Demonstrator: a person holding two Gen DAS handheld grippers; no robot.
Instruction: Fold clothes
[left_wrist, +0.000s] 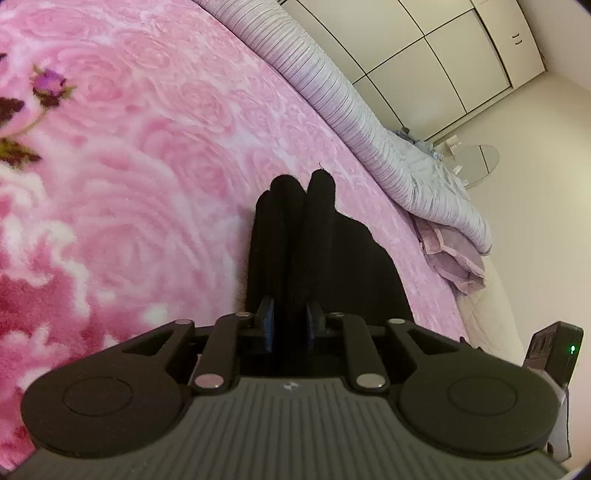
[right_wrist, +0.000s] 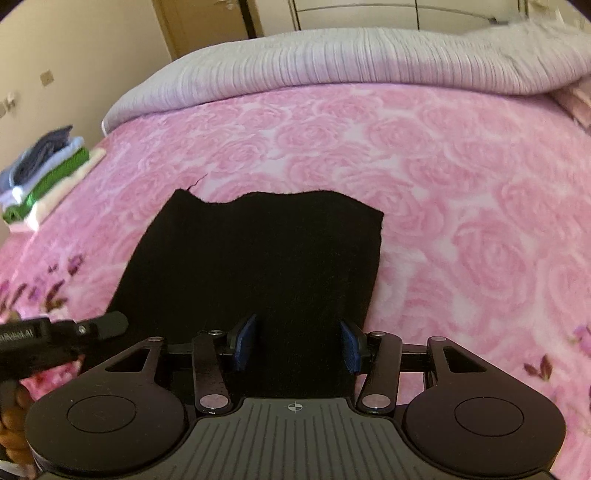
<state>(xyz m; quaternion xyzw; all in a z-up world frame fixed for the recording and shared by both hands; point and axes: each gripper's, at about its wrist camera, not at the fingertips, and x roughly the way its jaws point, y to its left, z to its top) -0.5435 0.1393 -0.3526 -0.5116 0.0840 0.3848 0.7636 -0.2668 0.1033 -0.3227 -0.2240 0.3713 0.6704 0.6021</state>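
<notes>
A black garment (right_wrist: 258, 258) lies folded flat on the pink rose blanket (right_wrist: 443, 184); it also shows in the left wrist view (left_wrist: 369, 266) as a dark edge to the right of the fingers. My left gripper (left_wrist: 301, 184) has its black fingers close together over the garment's edge; whether cloth is pinched between them is not clear. My right gripper (right_wrist: 299, 343) is open, its blue pads (right_wrist: 245, 341) wide apart just above the near end of the garment. The left gripper's body shows at the left edge of the right wrist view (right_wrist: 55, 339).
A striped lilac duvet (right_wrist: 351, 62) is rolled along the far side of the bed (left_wrist: 351, 103). A stack of folded clothes (right_wrist: 44, 177) sits at the left bed edge. A lilac cloth (left_wrist: 454, 254) lies at the bed corner. Wardrobe doors (left_wrist: 443, 55) stand beyond.
</notes>
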